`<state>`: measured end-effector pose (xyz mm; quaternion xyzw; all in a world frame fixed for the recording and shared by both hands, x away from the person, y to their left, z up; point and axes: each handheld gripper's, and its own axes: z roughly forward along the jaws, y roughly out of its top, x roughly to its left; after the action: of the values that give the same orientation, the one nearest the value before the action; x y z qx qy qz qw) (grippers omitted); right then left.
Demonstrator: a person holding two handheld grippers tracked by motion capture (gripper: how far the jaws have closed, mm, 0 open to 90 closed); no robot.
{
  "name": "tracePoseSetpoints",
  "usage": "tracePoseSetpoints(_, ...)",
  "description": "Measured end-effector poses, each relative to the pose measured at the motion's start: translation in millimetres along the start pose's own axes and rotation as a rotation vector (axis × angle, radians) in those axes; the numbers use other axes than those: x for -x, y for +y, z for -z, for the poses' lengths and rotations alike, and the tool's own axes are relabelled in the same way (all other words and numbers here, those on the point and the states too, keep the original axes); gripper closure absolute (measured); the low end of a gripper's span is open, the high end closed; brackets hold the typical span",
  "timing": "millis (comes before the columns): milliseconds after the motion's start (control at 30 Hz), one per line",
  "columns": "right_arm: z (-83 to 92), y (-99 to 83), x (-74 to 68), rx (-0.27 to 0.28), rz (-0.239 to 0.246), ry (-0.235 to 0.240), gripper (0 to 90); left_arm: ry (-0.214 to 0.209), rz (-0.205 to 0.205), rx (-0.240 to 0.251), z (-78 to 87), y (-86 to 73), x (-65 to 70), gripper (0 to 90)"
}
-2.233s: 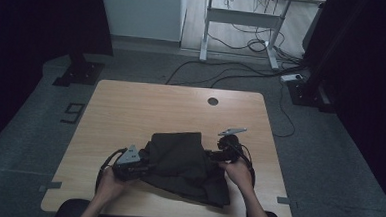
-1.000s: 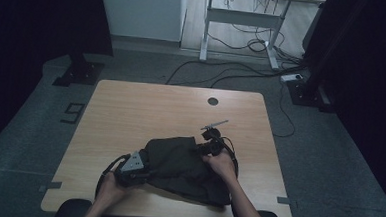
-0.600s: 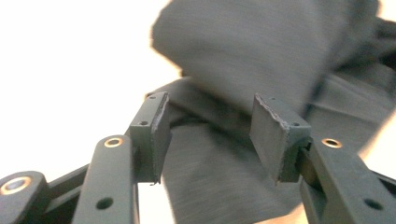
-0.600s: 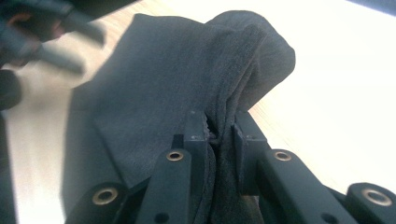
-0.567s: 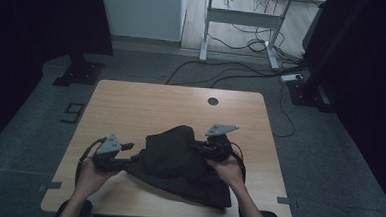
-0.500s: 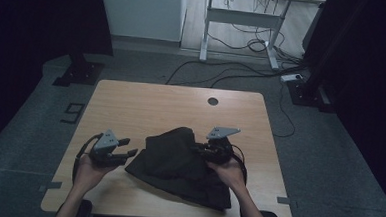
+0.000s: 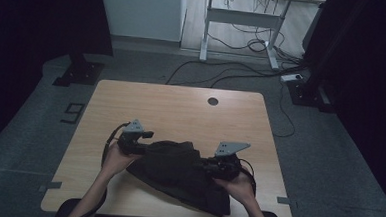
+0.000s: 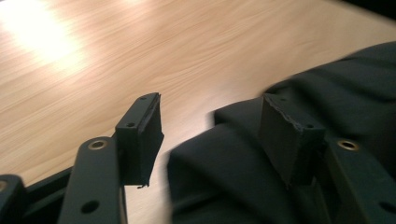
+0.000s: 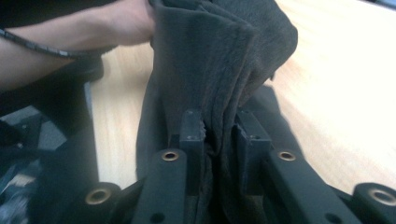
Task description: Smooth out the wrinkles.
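Lower middle of the high view, on the table (image 7: pixel 181 108): my dark cloth (image 7: pixel 182 173), bunched.
Right tool (image 9: pixel 219 128): pinching a raised fold of the cloth, lower right of the heap.
Left tool (image 8: pixel 210 126): spread, jaws just been opening, cloth edge lying between them unpressed.
Left hand (image 7: pixel 116 157): at the cloth's left edge.

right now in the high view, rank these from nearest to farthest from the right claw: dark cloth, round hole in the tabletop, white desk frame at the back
1. Dark folded cloth: clamped in the right claw, spread to its left.
2. Small round dark hole in the wooden tabletop: toward the far edge.
3. White metal desk frame: on the floor beyond the table, at the top.
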<state>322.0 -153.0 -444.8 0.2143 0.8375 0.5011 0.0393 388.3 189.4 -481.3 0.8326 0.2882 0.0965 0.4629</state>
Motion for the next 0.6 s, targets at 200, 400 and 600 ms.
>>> tracePoseSetpoints(200,21.8,-22.5,-9.0,-0.023,-0.037,0.008,42.2,-0.047,-0.054,-0.001,20.0,-10.2,28.3,36.4)
tracePoseSetpoints(400,52.6,-47.3,-1.8,-0.066,-0.118,-0.086,35.7,-0.047,-0.083,-0.033,30.5,-29.4,45.1,35.7)
tracePoseSetpoints(600,22.4,-46.0,-6.0,-0.087,-0.276,-0.217,19.8,-0.044,-0.101,-0.072,31.0,-37.7,55.7,33.9)
